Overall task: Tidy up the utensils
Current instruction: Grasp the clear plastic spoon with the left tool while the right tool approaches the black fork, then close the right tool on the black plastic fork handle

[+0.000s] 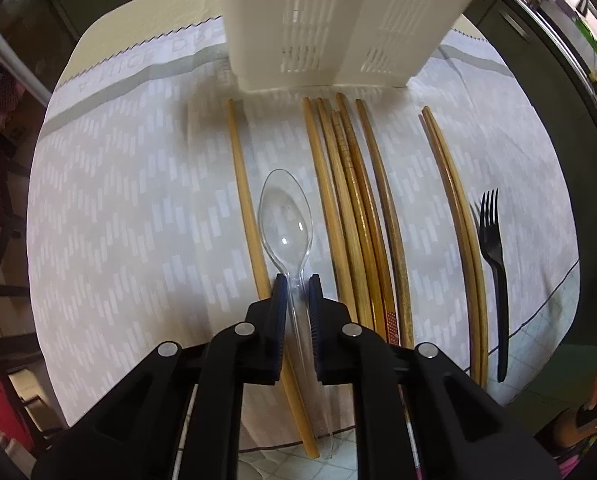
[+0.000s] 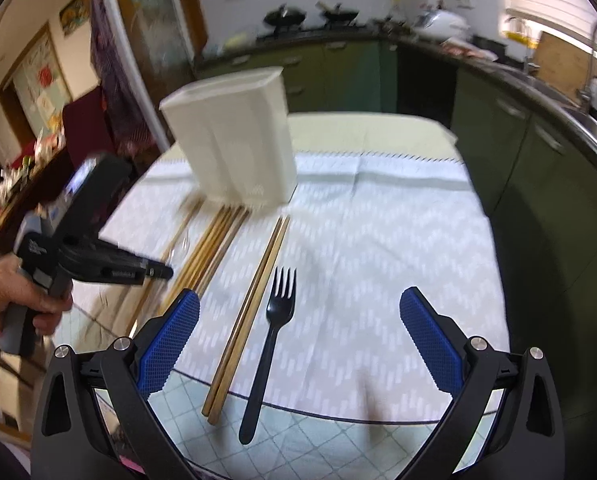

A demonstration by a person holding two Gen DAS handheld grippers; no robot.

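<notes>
A clear plastic spoon (image 1: pixel 285 216) lies on the patterned cloth (image 1: pixel 138 200), bowl pointing away. My left gripper (image 1: pixel 297 282) straddles its neck, jaws narrow, pads close beside the handle; contact is unclear. Several wooden chopsticks (image 1: pixel 354 208) lie alongside, one single stick (image 1: pixel 244 200) left of the spoon, a pair (image 1: pixel 456 216) further right. A black plastic fork (image 1: pixel 494 264) lies at far right. A white slotted utensil holder (image 1: pixel 330 24) stands beyond. My right gripper (image 2: pixel 298 308) is wide open and empty, above the fork (image 2: pixel 272 336) and chopstick pair (image 2: pixel 250 312).
The holder (image 2: pixel 234 140) stands at the cloth's far left in the right wrist view. The left hand-held gripper body (image 2: pixel 82 232) is at left. Green kitchen cabinets (image 2: pixel 538 160) and a counter surround the table. A checked mat (image 2: pixel 318 440) shows at the near edge.
</notes>
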